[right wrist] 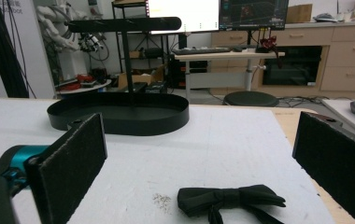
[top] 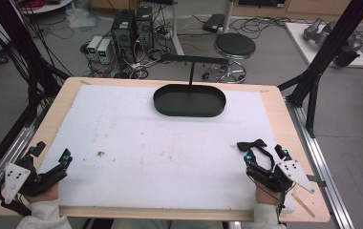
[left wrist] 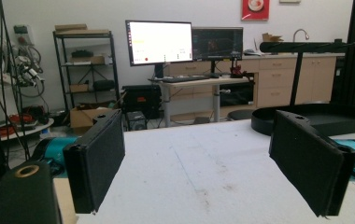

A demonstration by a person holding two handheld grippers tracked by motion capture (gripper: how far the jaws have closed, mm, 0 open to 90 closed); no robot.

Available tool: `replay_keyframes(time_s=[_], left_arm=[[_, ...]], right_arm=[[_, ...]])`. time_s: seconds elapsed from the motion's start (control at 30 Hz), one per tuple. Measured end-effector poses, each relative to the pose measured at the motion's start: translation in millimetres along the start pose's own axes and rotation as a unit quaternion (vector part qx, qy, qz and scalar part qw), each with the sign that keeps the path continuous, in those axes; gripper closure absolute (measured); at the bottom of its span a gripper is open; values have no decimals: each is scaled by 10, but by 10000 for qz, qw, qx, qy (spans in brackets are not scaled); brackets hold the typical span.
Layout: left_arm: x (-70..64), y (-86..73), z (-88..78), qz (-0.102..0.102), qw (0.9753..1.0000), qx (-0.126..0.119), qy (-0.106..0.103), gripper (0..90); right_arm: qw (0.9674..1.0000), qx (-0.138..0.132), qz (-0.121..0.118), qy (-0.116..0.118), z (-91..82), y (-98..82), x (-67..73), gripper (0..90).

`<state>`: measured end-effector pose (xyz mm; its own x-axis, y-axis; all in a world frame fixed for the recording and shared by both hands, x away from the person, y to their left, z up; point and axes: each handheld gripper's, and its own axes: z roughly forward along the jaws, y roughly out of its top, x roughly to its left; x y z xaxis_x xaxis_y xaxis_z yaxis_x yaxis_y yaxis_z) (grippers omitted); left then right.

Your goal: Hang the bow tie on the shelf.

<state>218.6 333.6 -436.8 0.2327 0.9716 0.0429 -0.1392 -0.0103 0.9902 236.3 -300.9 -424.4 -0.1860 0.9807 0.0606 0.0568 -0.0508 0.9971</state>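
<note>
The left tongs (top: pixel 53 164) sit at the near left corner of the tabletop (top: pixel 69 86), held in a hand (top: pixel 43 193) with a pale sleeve. Their jaws stand wide apart with nothing between them; in the left gripper view the two black pads frame bare white mat (left wrist: pixel 189 163).

The right tongs (top: pixel 265 152) sit near the near right corner, also held in a hand (top: pixel 265 193), with their jaws likewise spread and gripping nothing. Just in front of them, toward the far edge, lies a black bow tie (top: pixel 252 144) flat on the mat (top: pixel 170 143), close to the right edge of the tabletop. In the right gripper view the bow tie (right wrist: pixel 229 198) lies between the two pads but ahead of them, touching neither, with a small patch of specks just to its left on the mat.

Well apart from both tongs, at the middle of the far edge, stands a black oval tray (top: pixel 189 101) with a thin upright post rising from it and a flat bar across the top. The white mat covers most of the wooden tabletop and carries faint brown smudges around its middle.
</note>
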Motion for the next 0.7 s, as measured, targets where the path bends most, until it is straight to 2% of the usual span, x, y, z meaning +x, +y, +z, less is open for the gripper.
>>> replay_keyframes(time_s=[0.3,0.43,0.53,0.6,0.7], left_arm=[[10,-2,-22,6,10000,27,41,184],[17,0,-40,11,10000,27,66,184],[22,1,-54,17,10000,23,85,184],[28,-1,-61,13,10000,34,93,184],[34,-3,-69,3,9999,32,115,184]], right_arm=[[9999,18,129,-33,30,2,-14,19],[9998,91,192,-62,102,8,-22,8],[9997,45,213,-63,160,28,-44,8],[9997,77,197,-109,194,34,-63,8],[9993,276,187,-158,249,24,-104,9]])
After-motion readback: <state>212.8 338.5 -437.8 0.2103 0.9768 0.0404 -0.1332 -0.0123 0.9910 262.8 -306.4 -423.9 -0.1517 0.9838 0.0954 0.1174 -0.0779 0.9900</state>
